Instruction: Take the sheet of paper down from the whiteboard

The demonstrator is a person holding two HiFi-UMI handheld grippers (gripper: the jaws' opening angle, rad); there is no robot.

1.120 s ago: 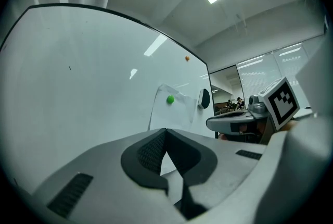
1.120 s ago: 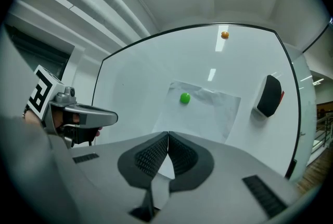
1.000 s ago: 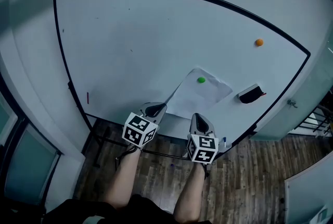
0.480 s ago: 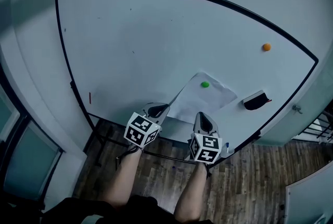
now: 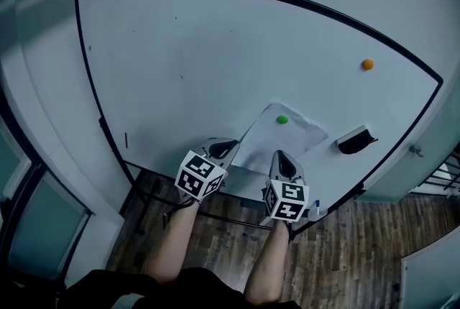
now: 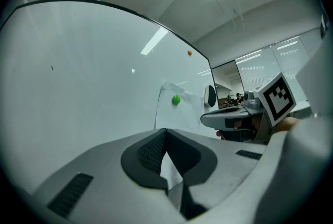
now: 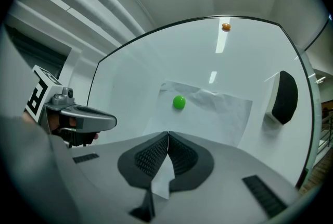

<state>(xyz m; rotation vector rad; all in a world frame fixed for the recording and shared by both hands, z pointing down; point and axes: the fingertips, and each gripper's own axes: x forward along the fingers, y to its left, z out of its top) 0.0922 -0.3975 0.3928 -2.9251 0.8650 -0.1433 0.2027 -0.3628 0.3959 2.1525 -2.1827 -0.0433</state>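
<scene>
A white sheet of paper [image 5: 287, 139] hangs on the whiteboard [image 5: 201, 63], pinned near its top by a green magnet [image 5: 282, 120]. My left gripper [image 5: 223, 149] is shut on the sheet's lower left corner, and white paper shows between its closed pads [image 6: 151, 152]. My right gripper [image 5: 282, 159] is shut on the lower edge further right, with paper [image 7: 213, 113] pinched between its pads [image 7: 182, 158]. In the right gripper view the green magnet [image 7: 179, 102] sits just above the jaws. The sheet's lower part curls away from the board.
An orange magnet [image 5: 367, 64] sticks to the board at the upper right. A black eraser [image 5: 357, 140] clings to the right of the sheet. The board's tray [image 5: 237, 218] runs under the grippers, above a wooden floor [image 5: 359, 243]. Glass partitions stand to the right.
Both grippers have drawn back a little from the board, still pinching the sheet's lower edge. The green magnet stays on the paper.
</scene>
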